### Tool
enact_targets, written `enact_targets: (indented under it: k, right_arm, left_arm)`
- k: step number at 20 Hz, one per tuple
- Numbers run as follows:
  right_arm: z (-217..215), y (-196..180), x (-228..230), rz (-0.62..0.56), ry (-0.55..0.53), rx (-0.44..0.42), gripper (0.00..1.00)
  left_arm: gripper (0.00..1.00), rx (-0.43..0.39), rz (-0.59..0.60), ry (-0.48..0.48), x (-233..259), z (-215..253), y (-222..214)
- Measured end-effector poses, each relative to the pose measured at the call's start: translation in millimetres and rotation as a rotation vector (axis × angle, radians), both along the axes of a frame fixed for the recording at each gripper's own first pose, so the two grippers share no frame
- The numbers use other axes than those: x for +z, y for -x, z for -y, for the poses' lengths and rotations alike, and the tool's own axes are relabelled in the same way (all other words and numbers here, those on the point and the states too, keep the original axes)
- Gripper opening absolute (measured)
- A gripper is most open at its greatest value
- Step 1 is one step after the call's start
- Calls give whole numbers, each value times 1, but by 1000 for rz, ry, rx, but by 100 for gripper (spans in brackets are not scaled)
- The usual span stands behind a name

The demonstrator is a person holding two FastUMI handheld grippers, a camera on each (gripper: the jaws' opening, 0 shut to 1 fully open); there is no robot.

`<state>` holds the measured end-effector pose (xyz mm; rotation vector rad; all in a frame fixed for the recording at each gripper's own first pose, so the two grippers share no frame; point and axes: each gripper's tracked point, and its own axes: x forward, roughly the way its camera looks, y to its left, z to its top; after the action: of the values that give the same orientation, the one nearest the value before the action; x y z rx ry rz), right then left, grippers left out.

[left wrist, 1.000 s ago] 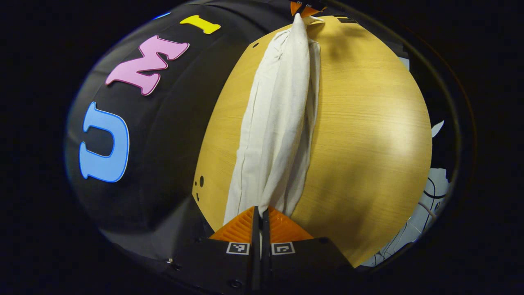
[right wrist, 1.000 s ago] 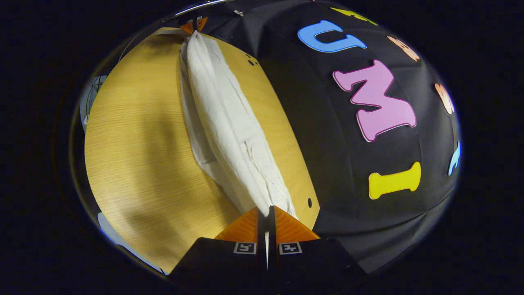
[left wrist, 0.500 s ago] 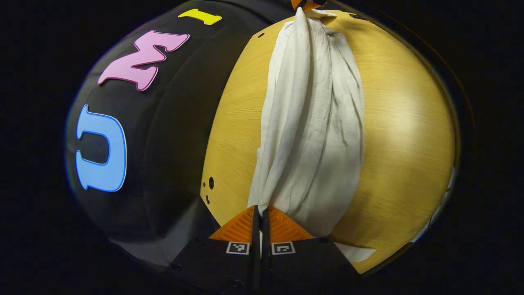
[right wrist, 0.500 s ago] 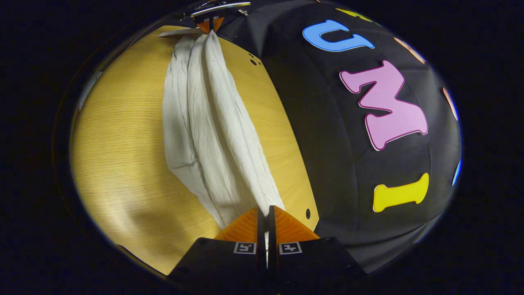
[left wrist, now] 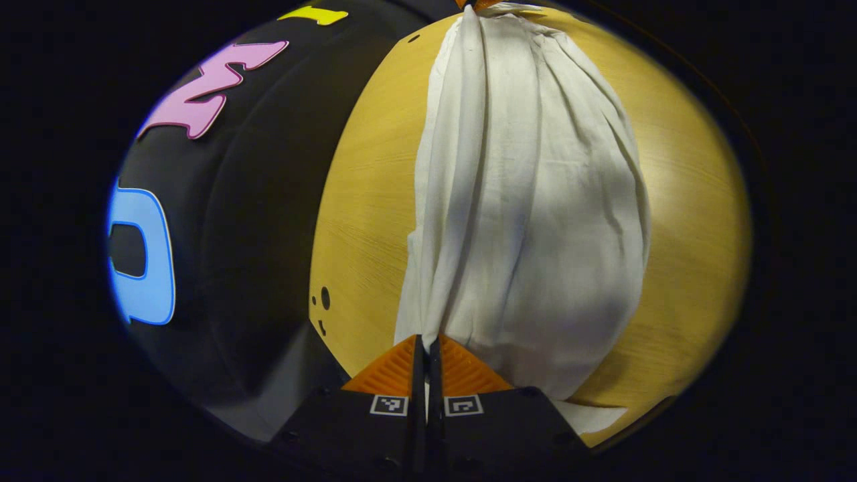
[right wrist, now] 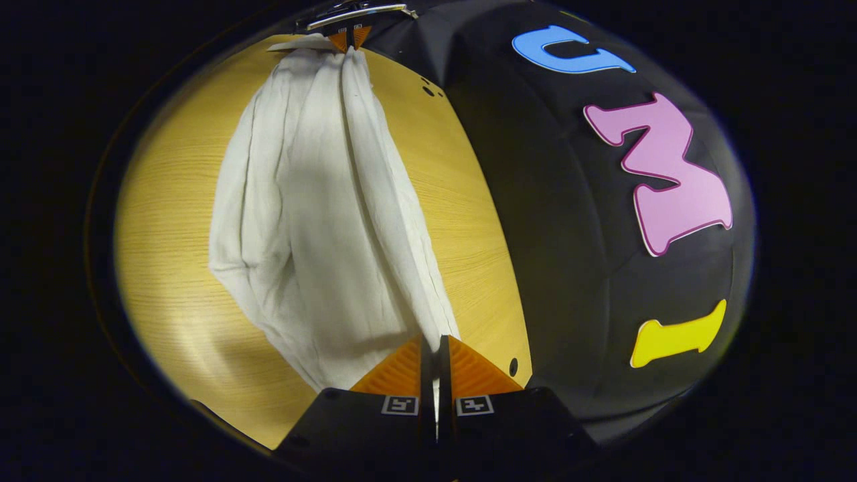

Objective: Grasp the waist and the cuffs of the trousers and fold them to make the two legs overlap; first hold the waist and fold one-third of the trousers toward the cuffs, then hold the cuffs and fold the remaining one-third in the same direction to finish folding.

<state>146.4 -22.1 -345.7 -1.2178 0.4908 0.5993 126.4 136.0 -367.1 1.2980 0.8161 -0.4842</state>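
White trousers (left wrist: 535, 214) hang stretched between my two grippers above the wooden table (left wrist: 696, 221). In the left gripper view my left gripper (left wrist: 426, 340) is shut on one end of the cloth, and the right gripper (left wrist: 477, 3) pinches the other end at the top edge. In the right gripper view my right gripper (right wrist: 436, 340) is shut on the trousers (right wrist: 315, 221), with the left gripper (right wrist: 350, 35) holding the far end. The cloth sags in a wide pouch toward the table. Which end is waist or cuffs I cannot tell.
The round-edged wooden table (right wrist: 167, 221) lies under the cloth, with small dark holes (left wrist: 325, 298) near its edge by the booth wall. The black booth wall (right wrist: 589, 234) stands close beside the table.
The hanging cloth has spread from a narrow bundle into a wide sagging pouch. Both grippers stay shut on its ends and have shifted over the table.
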Motion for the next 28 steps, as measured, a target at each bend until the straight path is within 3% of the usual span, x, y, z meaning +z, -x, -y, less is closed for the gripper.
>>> enact_targets:
  k: [11,15,16,17,18,19,20,21,25,26,28]
  right_arm:
    - [6,-15,-53,-107,30,-5,7]
    - [7,-21,-47,-75,2,-15,26]
    - [9,-25,-43,-62,-6,-21,32]
    - [10,-27,-42,-64,-18,-35,49]
    - [12,-27,-39,-64,-31,-51,55]
    - [14,-31,-33,-55,-41,-69,63]
    - [15,-34,-29,-49,-50,-79,70]
    - [17,-33,-26,-49,-57,-84,81]
    - [24,-26,-13,-40,-53,-45,83]
    - [26,-21,-11,-42,-51,-31,83]
    - [31,-16,-8,-47,-38,-9,85]
  left_arm:
    - [6,-5,-59,-65,-31,0,-12]
    - [11,-10,-15,-96,-26,-2,-20]
    - [29,-13,3,-102,-23,-1,-24]
    - [37,-18,21,-112,-20,-2,-28]
    - [54,-23,36,-122,-17,-3,-31]
    - [62,-28,48,-131,-12,-5,-33]
    - [77,-31,52,-139,-12,-4,-35]
    - [83,-29,47,-147,-11,-7,-34]
    - [88,4,58,-145,-7,-15,-32]
    - [95,21,51,-141,-9,-18,-31]
    - [95,45,45,-136,-10,-20,-29]
